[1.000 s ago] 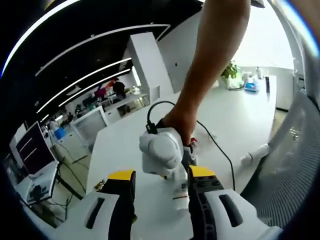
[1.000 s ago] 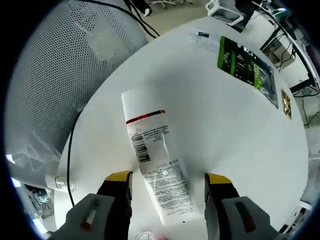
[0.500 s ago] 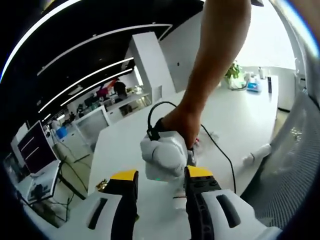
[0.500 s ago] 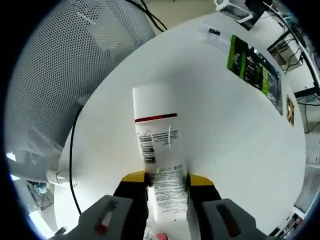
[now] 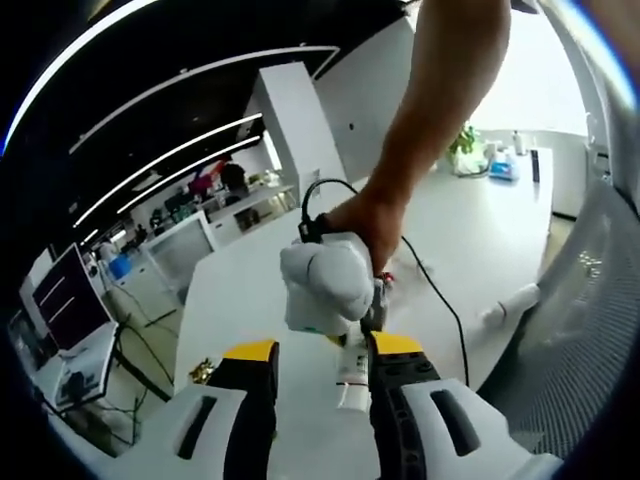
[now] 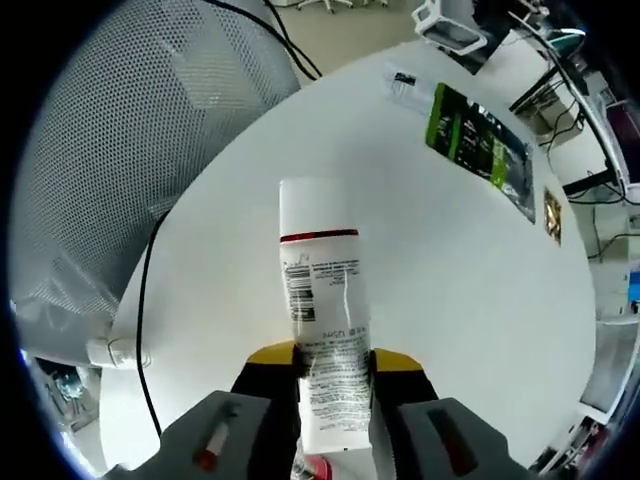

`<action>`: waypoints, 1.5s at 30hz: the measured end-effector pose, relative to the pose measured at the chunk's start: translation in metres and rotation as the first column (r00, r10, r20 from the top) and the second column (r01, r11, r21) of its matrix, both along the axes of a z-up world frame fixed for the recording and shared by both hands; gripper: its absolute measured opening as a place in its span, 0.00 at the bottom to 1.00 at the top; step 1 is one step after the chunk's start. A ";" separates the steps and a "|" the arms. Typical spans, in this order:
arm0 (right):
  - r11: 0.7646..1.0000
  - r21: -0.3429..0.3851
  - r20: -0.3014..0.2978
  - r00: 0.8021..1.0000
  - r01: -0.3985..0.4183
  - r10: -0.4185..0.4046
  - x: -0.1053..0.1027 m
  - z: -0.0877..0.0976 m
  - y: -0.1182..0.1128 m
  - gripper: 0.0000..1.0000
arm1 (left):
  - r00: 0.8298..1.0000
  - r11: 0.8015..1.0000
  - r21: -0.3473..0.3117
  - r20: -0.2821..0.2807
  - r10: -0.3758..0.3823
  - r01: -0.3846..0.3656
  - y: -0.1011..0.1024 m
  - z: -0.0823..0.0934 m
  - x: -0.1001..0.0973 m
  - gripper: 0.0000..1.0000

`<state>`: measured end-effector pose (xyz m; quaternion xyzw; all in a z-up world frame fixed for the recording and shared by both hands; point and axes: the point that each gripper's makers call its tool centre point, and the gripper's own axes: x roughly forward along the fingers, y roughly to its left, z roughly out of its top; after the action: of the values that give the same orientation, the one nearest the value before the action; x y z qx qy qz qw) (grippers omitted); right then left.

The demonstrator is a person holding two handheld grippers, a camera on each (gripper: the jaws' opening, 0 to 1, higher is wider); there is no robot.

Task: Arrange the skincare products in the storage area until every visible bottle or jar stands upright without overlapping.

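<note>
White tabletop (image 6: 470, 300) fills the space ahead of my right gripper (image 6: 335, 352), with a grey mesh chair back (image 6: 120, 150) off to its left and a green-printed packet (image 6: 478, 148) lying far ahead to its right. From the left side: a black cable (image 6: 145, 300) runs along the table edge beside the chair, well left of my jaws. Between the yellow-tipped jaws I am pinching a white skincare tube (image 6: 322, 300) with a red band and printed label, its capped end pointing straight ahead of the gripper; the jaws grip it near the crimped end closest to me. A small pink thing sits just under the jaws, too cut off to identify.

In the left gripper view, my left gripper (image 5: 320, 352) hangs with its jaws spread and nothing between them; just ahead of them is the right gripper with the person's hand (image 5: 365, 220) on it, the tube hanging below it close to my right-hand jaw.

I judge the step is standing this tube on its cap. To do it well I would keep the pinch firm, swing the capped end down square to the table, set it on a bare patch away from the cable and packet, and release only once it stands steady.
</note>
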<state>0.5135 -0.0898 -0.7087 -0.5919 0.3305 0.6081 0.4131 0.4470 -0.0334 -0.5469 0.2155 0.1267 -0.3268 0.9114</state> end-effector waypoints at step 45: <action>0.921 0.297 0.311 0.887 0.251 -0.342 -0.065 0.107 -0.049 0.21 | 0.987 0.982 -0.115 -0.056 -0.154 0.146 -0.032 0.003 -0.026 0.49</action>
<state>0.4486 -0.1390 -0.6019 -0.5780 0.2581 0.4561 0.6255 0.4214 -0.0655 -0.5440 0.1628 0.1211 -0.4079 0.8902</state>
